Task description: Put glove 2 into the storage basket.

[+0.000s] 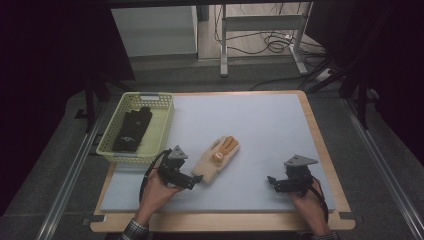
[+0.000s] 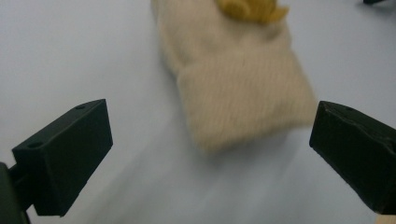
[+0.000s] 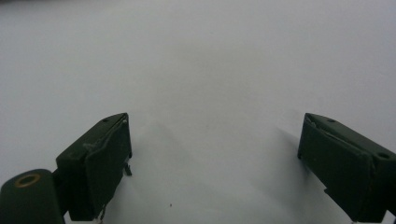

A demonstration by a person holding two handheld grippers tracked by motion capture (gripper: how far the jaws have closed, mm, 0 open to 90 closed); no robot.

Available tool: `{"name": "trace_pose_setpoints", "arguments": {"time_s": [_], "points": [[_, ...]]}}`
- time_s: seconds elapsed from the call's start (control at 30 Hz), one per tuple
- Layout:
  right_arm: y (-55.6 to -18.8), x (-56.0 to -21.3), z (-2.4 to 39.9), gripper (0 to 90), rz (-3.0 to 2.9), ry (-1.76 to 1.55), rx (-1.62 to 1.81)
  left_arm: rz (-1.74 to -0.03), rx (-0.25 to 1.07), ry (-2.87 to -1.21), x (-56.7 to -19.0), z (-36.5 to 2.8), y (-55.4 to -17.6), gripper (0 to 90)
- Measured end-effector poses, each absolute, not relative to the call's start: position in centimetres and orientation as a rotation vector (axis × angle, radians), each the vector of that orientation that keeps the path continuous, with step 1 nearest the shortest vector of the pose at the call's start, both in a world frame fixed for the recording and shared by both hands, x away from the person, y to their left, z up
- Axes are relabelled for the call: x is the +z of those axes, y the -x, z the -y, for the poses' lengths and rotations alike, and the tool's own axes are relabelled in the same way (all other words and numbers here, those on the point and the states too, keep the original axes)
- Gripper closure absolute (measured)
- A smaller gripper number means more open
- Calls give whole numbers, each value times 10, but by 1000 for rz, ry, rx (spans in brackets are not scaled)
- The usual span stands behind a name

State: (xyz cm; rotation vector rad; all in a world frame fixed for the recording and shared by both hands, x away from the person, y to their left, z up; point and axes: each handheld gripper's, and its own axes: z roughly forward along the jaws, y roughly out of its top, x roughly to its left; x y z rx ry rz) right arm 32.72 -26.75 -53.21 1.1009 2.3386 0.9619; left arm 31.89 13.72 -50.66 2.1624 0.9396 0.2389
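Knitwear awaited pickup: a cream knit glove (image 1: 217,160) with orange fingers lay mid-counter (image 1: 260,130), cuff toward the left claw (image 1: 196,180), whose jaws stood spread just short of it. Soft, light and floppy by the look of it, it seemed best pinched at the ribbed cuff (image 2: 243,107). At ten o'clock, a yellow basket (image 1: 165,125) held a black glove (image 1: 132,130). The right claw (image 1: 271,181) gaped, empty.

Dim, dark-edged high view; soft shadows under the fingers (image 3: 100,163); the cream glove (image 2: 238,93) blurs at upper centre.
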Motion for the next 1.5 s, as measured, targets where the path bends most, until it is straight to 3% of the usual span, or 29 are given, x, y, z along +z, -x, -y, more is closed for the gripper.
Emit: {"name": "trace_pose_setpoints", "arguments": {"time_s": [0.23,0.6,0.7,0.77,0.87,0.93,1.03,1.13,1.2,1.5], "points": [[-327,-532,268,95,-2339,-1101,962,-940,226,-2202,-497,-100,-345,0],[-327,-532,268,94,-2338,-1102,963,-1036,300,-2340,-523,-50,-369,9],[-327,-532,268,95,-2339,-1101,963,-1105,285,-2321,-527,-48,-369,86],[-327,-532,268,95,-2339,-1101,963,-1078,294,-2323,-525,-50,-367,181],[-327,-532,268,95,-2339,-1101,963,-1019,279,-2343,-522,-50,-364,400],[-327,-532,268,95,-2339,-1101,963,-1011,269,-2355,-521,-50,-365,429],[-327,-532,268,95,-2339,-1101,963,-991,248,-2360,-519,-54,-366,574],[-327,-532,268,95,-2339,-1101,963,-993,195,-2340,-516,-61,-368,630],[-327,-532,268,95,-2339,-1102,963,-1000,228,-2345,-511,-65,-368,657],[-327,-532,268,95,-2339,-1101,963,-1046,289,-2310,-479,-84,-375,661]]}}
